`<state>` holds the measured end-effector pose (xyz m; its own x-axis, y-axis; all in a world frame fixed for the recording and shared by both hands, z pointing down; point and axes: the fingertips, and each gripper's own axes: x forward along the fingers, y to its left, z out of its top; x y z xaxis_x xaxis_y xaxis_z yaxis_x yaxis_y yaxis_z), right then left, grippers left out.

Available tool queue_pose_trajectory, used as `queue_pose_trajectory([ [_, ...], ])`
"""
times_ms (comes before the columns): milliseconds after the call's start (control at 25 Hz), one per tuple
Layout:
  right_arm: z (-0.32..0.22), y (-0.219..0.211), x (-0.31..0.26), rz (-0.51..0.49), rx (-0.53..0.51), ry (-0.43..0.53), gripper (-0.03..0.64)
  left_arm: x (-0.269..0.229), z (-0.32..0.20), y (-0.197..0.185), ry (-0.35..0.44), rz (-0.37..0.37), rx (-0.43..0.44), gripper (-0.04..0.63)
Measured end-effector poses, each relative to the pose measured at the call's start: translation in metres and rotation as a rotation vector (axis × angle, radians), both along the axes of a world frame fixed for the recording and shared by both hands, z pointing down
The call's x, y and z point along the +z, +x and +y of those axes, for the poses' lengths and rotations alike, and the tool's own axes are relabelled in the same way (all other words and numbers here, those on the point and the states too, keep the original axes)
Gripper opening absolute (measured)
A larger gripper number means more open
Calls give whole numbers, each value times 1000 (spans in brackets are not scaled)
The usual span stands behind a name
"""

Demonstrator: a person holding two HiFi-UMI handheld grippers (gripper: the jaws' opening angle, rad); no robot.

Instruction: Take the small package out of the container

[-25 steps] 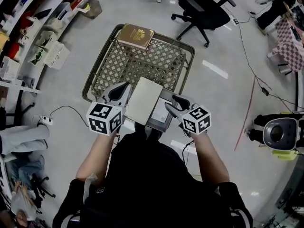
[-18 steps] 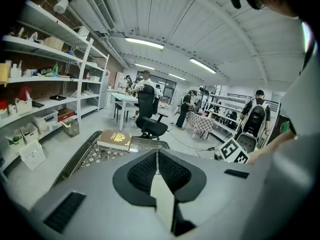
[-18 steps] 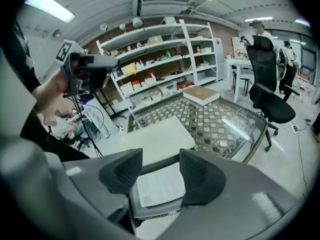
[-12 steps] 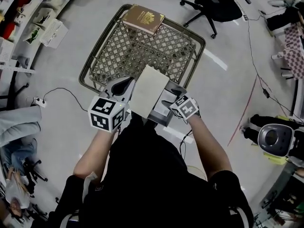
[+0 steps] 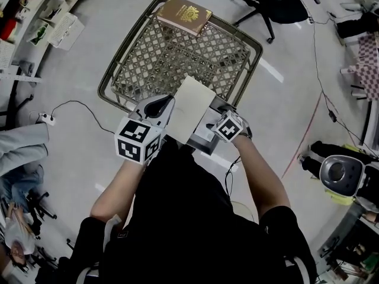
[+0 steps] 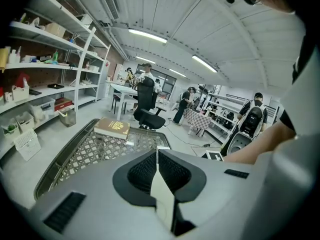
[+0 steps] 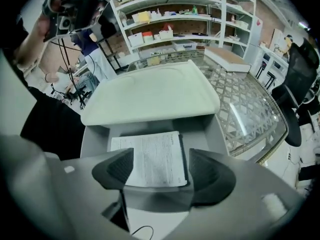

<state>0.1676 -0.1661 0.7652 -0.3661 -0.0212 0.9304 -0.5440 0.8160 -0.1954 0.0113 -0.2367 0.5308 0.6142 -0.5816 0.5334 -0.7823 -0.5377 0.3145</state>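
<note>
A grey open box rests on the near rim of a mesh basket. My left gripper is shut on the edge of its cream lid, which stands tilted up over the box. That lid edge runs between the closed pads in the left gripper view. Inside the box lies a printed white sheet with a dark edge under its right side. My right gripper hovers just above the sheet, its jaws opening, pressing on nothing. The raised lid hangs beyond it.
A brown book lies on the basket's far rim. A black office chair stands beyond. Shelves with boxes run along the left. A cable crosses the floor at left, and a round machine sits at right.
The right gripper has moved in over the grey box and its jaws have spread wider. The left gripper has kept hold of the cream lid, now tilted up more steeply.
</note>
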Motion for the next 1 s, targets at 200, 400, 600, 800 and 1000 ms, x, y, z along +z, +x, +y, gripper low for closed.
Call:
queue_pose_trajectory([
  [200,2,7,15,76,-30,-49,347,4,5,-1,-16,-7,18,18],
  [400,0,2,14,89,-41,-53,348,8,11,-1,-28,-10,38,18],
  [600,14,-3,10,65,-12,-60,344,15,20,4,-37,-15,68,18],
  [800,35,-11,5,16,24,-70,342,15,24,10,-33,-26,100,18],
  [1000,38,-16,-7,-49,74,-13,341,15,33,18,-34,-39,130,18],
])
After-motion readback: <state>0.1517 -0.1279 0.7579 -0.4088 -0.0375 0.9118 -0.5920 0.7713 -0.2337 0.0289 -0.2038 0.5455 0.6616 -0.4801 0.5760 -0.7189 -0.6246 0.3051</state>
